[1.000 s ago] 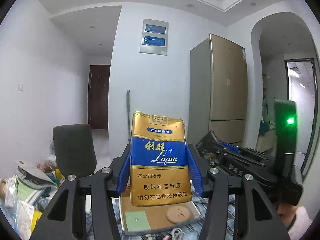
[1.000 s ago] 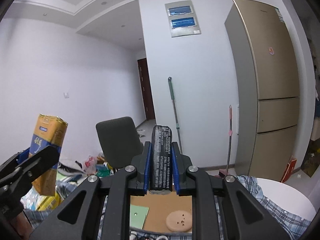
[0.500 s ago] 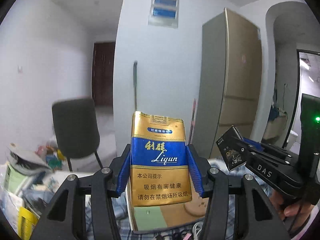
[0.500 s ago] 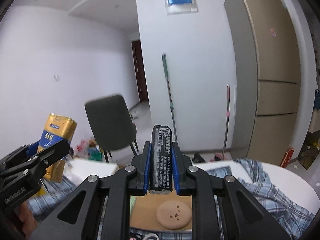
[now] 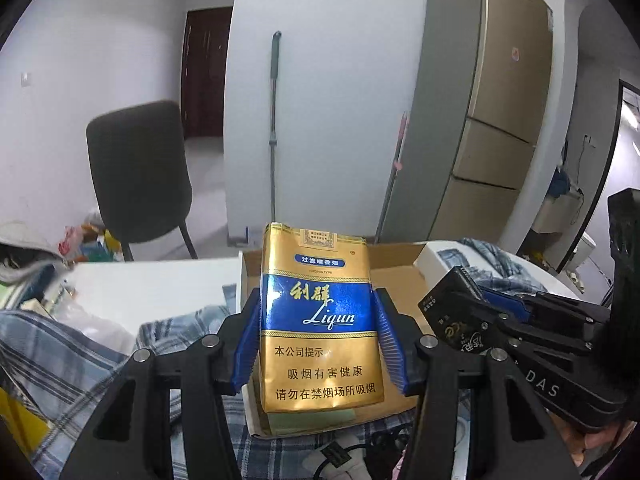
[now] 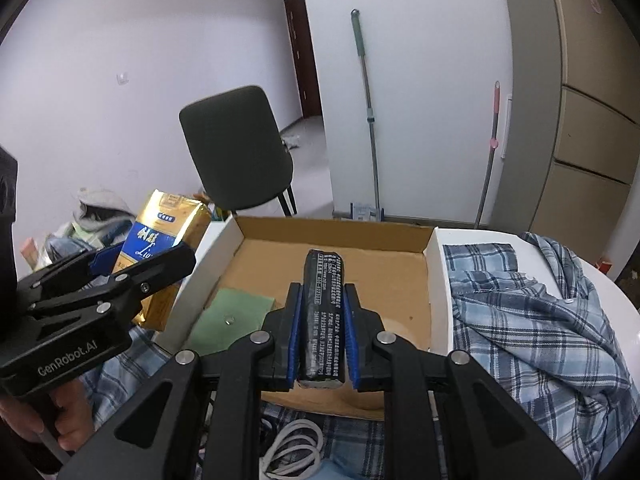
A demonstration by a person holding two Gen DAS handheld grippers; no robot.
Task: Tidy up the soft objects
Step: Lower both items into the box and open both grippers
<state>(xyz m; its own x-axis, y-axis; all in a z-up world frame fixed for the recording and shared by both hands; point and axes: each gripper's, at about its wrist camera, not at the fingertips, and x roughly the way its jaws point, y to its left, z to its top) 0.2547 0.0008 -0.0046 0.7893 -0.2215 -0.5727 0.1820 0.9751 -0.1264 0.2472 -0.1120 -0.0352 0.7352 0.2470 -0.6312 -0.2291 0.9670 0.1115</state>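
My left gripper (image 5: 316, 344) is shut on a gold and blue soft cigarette pack (image 5: 318, 320), held upright above the near left side of an open cardboard box (image 5: 392, 284). The pack also shows in the right wrist view (image 6: 160, 240). My right gripper (image 6: 322, 332) is shut on a black soft cigarette pack (image 6: 322, 316), held edge-on over the box floor (image 6: 380, 268). That black pack shows in the left wrist view (image 5: 460, 312), to the right of the gold pack.
In the box lie a green card (image 6: 228, 316) and a round wooden disc, mostly hidden. A plaid shirt (image 6: 528, 320) covers the white table (image 6: 580, 272) to the right. A white cable (image 6: 296, 448) lies near me. A dark chair (image 6: 236, 148) stands behind, with clutter on the left.
Both grippers have tilted down and moved toward the box with their packs still held. The box and table now fill the lower view.
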